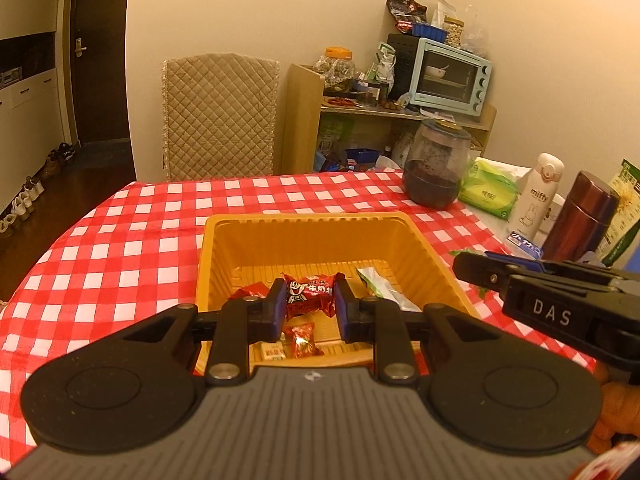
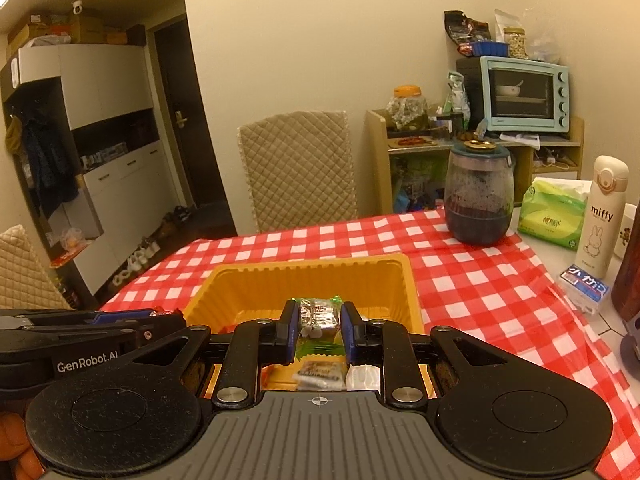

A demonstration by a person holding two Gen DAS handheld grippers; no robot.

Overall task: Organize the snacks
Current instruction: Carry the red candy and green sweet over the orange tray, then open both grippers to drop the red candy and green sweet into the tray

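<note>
An orange plastic tray [image 1: 308, 228] sits on the red checked tablecloth and shows in both views [image 2: 312, 276]. My left gripper [image 1: 309, 294] is shut on a red snack packet [image 1: 310, 294] and holds it over the tray's near part. Below it lie a small red candy [image 1: 305, 340], a yellow one [image 1: 272, 352] and a green-white packet [image 1: 380, 286]. My right gripper [image 2: 319, 316] is shut on a green snack packet [image 2: 319, 316] above the tray's near edge. It shows at the right in the left wrist view [image 1: 464, 264].
At the table's right stand a dark glass jar [image 2: 478, 196], a green tissue pack [image 2: 554, 212], a white miffy bottle [image 2: 602, 216], a blue box [image 2: 584, 286] and a maroon flask [image 1: 580, 216]. A quilted chair [image 2: 298, 168] is behind the table. A shelf with a blue oven [image 2: 524, 94] stands beyond.
</note>
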